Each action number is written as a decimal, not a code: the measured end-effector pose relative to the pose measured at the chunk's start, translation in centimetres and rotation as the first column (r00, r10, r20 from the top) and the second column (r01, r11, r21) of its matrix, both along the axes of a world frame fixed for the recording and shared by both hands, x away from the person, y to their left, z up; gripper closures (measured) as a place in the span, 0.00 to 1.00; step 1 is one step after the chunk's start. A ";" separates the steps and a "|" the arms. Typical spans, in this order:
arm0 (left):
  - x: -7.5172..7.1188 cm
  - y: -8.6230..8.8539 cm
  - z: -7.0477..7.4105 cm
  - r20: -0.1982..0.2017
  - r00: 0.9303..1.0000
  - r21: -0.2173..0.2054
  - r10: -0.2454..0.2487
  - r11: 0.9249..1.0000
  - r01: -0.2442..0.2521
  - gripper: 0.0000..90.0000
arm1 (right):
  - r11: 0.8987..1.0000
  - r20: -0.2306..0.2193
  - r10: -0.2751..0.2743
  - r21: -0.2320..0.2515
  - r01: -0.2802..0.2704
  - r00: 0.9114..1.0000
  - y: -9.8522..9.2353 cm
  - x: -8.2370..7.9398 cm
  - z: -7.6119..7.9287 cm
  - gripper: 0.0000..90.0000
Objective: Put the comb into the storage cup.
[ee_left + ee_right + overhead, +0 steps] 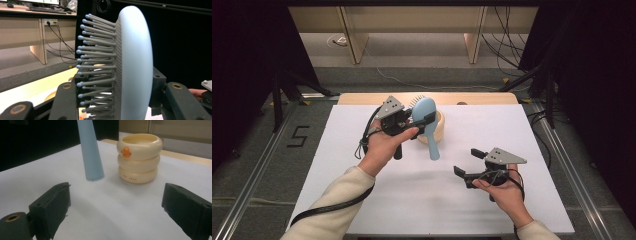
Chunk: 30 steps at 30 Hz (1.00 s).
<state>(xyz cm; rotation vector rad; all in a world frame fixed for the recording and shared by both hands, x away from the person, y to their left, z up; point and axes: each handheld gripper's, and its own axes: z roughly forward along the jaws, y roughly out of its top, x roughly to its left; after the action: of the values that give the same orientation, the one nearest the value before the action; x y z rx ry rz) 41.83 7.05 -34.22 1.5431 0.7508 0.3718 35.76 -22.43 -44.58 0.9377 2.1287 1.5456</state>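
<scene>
White sheeting covers the table (522, 200) in the high view, with a strip of bare wood along its far edge and grey floor, cables and dark curtains around it. Near the middle of that far edge stands a cream holder (440, 128). The left gripper (414, 121) is held up just in front of the holder, its jaws clamped on the head of a blue brush (425, 116); the brush handle hangs down toward the table's centre, its tip clear of the sheet. The right gripper (468, 162) sits low toward the near right part of the table, well apart from the brush, its jaws spread with nothing between them.

From the left gripper view, the brush head (136, 65) stands upright between the two black jaws, which press it from both sides. Its grey bristles (97, 62), each tipped with a small pale ball, point to the left of the picture. Behind are desk legs, cables and a dark curtain.

From the right gripper view, the right gripper (115, 207) has its jaws wide apart over bare white sheet. Beyond them the blue handle (90, 152) comes down from above, and its end hangs just above the sheet. Just beside it, to the picture's right, the holder (139, 157) stands as three stacked cream rings with a small orange mark on the top ring.
</scene>
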 end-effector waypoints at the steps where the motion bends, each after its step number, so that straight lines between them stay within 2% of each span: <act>1: 0.0 0.0 0.0 0.000 1.000 0.000 0.000 1.000 0.000 0.55 | 1.000 0.000 0.000 0.000 0.000 1.000 0.0 0.0 0.0 0.10; 30: 0.8 -0.4 0.8 0.015 1.000 0.025 0.001 1.000 -0.002 0.55 | 1.000 -0.017 -0.029 0.004 0.029 0.999 -1.5 -1.0 -0.8 0.10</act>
<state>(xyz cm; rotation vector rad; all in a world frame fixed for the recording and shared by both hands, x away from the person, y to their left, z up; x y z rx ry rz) 42.61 6.68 -33.40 1.5618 0.7381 0.3947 34.76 -23.96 -45.36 0.9822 2.1153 1.5337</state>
